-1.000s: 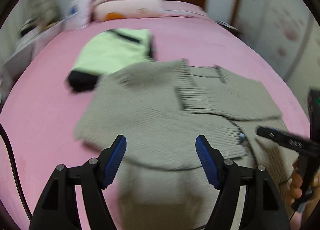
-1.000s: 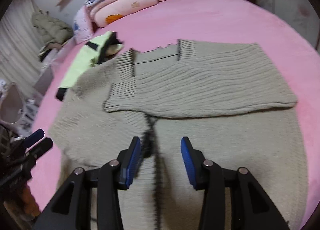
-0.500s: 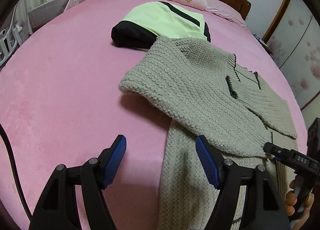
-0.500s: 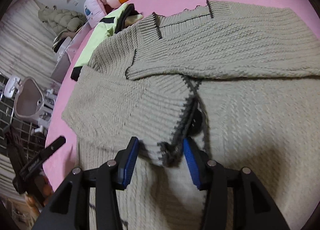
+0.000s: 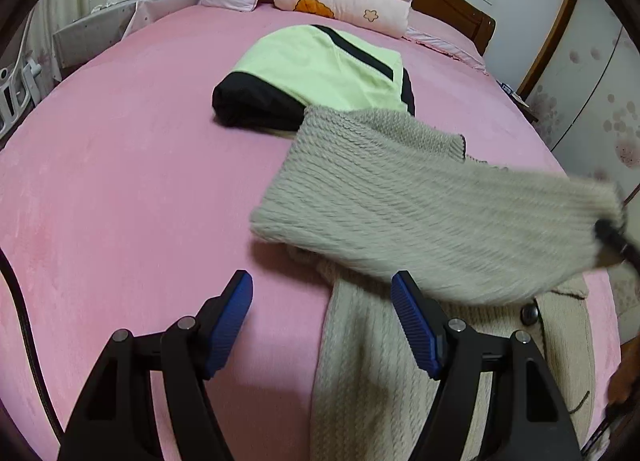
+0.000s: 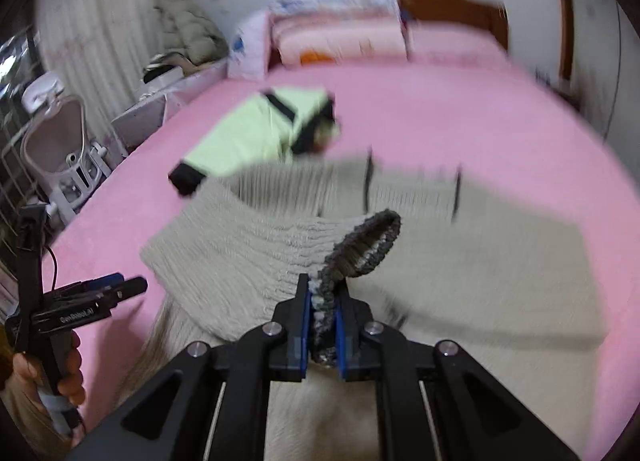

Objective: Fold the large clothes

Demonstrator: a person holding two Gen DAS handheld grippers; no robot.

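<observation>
Two grippers: working over one pink bed point(image 5: 120, 181)
Right gripper point(image 6: 322, 313): closing, pads pinching dark ribbed cuff point(image 6: 360, 245) of grey knit cardigan point(image 6: 248, 245), lifting it
Left gripper point(image 5: 322, 321): gaping wide, gripping nothing, hovering at cardigan's 9 o'clock edge
Cardigan: lying across bed, sleeve raised
Green-black garment point(image 5: 320, 73): lying folded at 12 o'clock

The left gripper point(image 5: 322, 321) hangs open over the pink bed point(image 5: 120, 181), beside a beige ribbed knit cardigan point(image 5: 400, 213) whose sleeve is lifted rightward, blurred.
</observation>
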